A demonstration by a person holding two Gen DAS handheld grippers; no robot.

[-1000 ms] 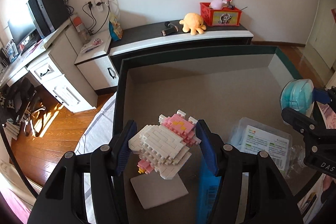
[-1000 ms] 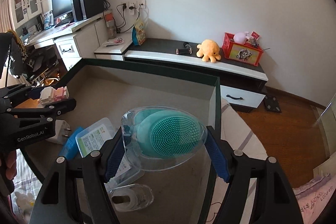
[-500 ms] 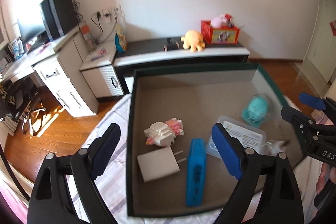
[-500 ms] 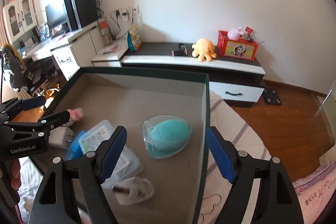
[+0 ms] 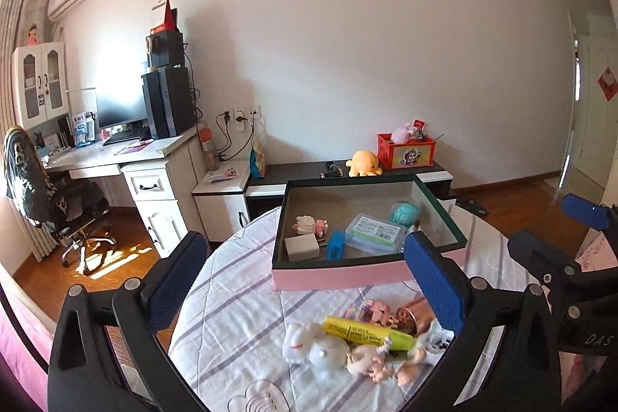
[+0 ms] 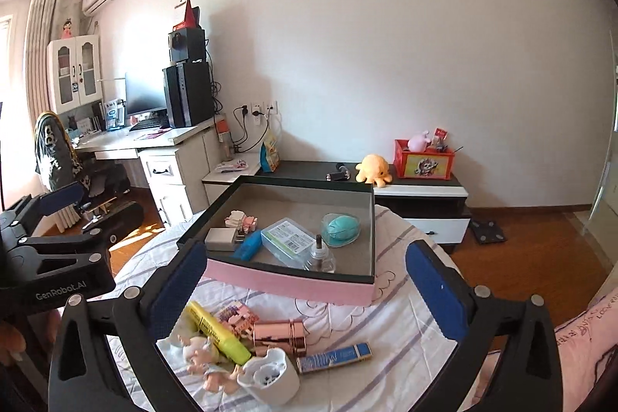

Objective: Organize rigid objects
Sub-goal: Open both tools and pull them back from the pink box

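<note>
A pink box (image 5: 340, 275) (image 6: 289, 282) with a dark rim stands on the striped bed. In it lie a white-pink brick figure (image 5: 309, 224) (image 6: 241, 220), a grey block (image 5: 302, 246), a blue item (image 6: 249, 245), a clear case (image 6: 287, 242), a teal brush in a clear shell (image 6: 340, 228) and a small glass bottle (image 6: 320, 255). In front of the box lie a yellow tube (image 6: 216, 333) (image 5: 367, 333), a rose-gold cylinder (image 6: 280, 334), a doll (image 6: 202, 360) and a white cup (image 6: 268, 379). My left gripper (image 5: 309, 290) and right gripper (image 6: 305, 294) are open, empty, raised above this pile.
A white plush toy (image 5: 313, 346) and a blue-gold tube (image 6: 334, 356) also lie in the pile. Behind the bed stand a low black-and-white cabinet (image 6: 421, 194), a desk (image 5: 127, 157) and an office chair (image 5: 50, 195). Wooden floor lies to the right.
Both grippers opened and let go: the brick figure and the teal brush now lie in the box. Both grippers then drew back and up, to above the pile in front.
</note>
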